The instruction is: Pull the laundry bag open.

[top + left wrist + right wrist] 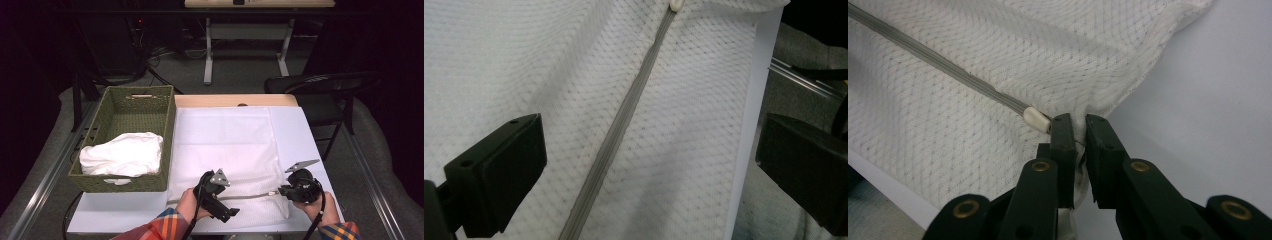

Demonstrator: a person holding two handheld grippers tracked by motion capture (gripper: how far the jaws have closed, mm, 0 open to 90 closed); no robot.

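A white mesh bag point(225, 145) lies flat on the white table top point(295, 130), with a grey zipper point(245, 196) running along its near edge. My left gripper point(226, 199) hovers over the zipper's left part. In the left gripper view it point(649, 145) stands open, the zipper point(624, 130) passing between its jaws untouched. My right gripper point(280, 192) is at the zipper's right end. In the right gripper view it point(1079, 125) is shut on the bag's corner fabric, just beside the white zipper tab point(1035, 119).
A green woven basket point(167, 130) stands at the left of the table and holds a bundle of white cloth point(122, 152). A black folding chair point(320, 85) stands behind the table's far right corner. The table's right edge point(744, 150) lies close to the zipper.
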